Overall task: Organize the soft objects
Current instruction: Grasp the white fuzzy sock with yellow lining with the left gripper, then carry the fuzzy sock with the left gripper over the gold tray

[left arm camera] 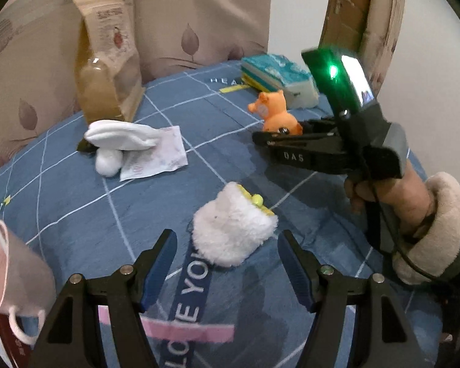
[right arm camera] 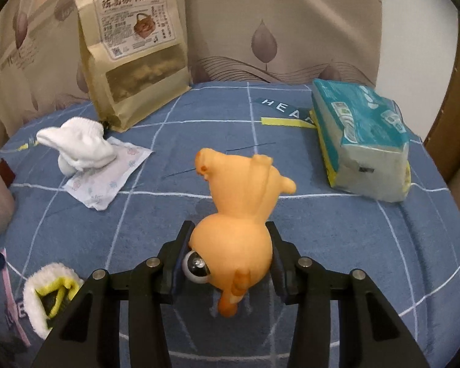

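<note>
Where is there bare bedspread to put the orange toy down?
Bare blue bedspread lies between the tan snack bag and teal tissue pack, beyond the orange rubber toy in the right gripper. Crowded: white socks on a printed sachet.

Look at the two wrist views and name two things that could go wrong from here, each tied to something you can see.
1. The right gripper is shut on the orange toy low on its rounded rear, with most of the body sticking out ahead, so it might pivot or slip free.
2. The left gripper is open with the fluffy white pouch just ahead of its fingertips; closing there may pinch only fluff.
</note>
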Motion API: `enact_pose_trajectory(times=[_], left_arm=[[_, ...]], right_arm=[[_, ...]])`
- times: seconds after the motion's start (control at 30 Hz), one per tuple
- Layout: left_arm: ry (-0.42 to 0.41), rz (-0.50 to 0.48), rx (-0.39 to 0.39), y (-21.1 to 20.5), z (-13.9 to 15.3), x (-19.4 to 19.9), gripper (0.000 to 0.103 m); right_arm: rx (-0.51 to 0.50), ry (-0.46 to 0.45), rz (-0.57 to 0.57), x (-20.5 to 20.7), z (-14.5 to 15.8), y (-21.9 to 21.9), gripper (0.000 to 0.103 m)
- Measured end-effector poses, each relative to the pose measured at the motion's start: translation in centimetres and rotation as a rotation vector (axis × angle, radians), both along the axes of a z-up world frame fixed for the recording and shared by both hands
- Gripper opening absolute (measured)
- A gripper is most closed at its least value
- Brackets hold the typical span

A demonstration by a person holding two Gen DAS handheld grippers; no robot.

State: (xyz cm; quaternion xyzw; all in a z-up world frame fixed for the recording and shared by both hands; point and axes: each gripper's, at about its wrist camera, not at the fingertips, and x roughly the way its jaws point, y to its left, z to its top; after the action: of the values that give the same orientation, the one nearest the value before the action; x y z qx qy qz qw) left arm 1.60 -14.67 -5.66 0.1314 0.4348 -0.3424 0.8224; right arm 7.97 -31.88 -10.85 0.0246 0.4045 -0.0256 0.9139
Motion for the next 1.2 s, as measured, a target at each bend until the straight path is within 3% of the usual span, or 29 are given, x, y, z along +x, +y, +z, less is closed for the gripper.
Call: enact_pose_trajectory(times=[0.33,0.47,0.5,0.53,0.57,0.6,0.63,0.8,1.2], left_arm=[[0.021,0.022,0.095,-3.9,-3.4,2.0,0.070],[0.059,0.067,0.083,-3.7,-4.2,3.3,0.069],[0.070,0.072,0.068,-3.5,-4.2,3.5,0.066],[0.076,0.080,0.050,-3.3,-4.1,3.7,0.054],[0.075,0.091,0.049,-3.1,-4.1,3.8,0.047],[0.076,0.103,0.057,-2.9,-4.1,3.9,0.045],[0.080,0.113,0.057,-2.7,-4.0,4.1,0.030],[0.105,0.163,0.024,-1.4,-3.4,4.7,0.027],[0.086,0.150,-0.022,-0.1,-0.9,3.2,0.024]], right_arm=[[0.058,0.001,-0.005,-0.1,-0.2,-0.7,0.042],[0.055,0.001,-0.004,0.0,-0.3,-0.7,0.042],[0.055,0.001,-0.004,0.0,-0.3,-0.7,0.042],[0.057,0.001,-0.004,0.1,-0.4,-0.8,0.042],[0.058,0.003,-0.005,0.1,-0.4,-0.8,0.042],[0.060,0.004,-0.006,0.1,-0.3,-0.7,0.042],[0.062,0.004,-0.007,0.1,-0.4,-0.8,0.042],[0.061,0.006,-0.008,0.1,-0.3,-0.7,0.042],[0.061,0.008,-0.008,0.1,-0.4,-0.6,0.042]])
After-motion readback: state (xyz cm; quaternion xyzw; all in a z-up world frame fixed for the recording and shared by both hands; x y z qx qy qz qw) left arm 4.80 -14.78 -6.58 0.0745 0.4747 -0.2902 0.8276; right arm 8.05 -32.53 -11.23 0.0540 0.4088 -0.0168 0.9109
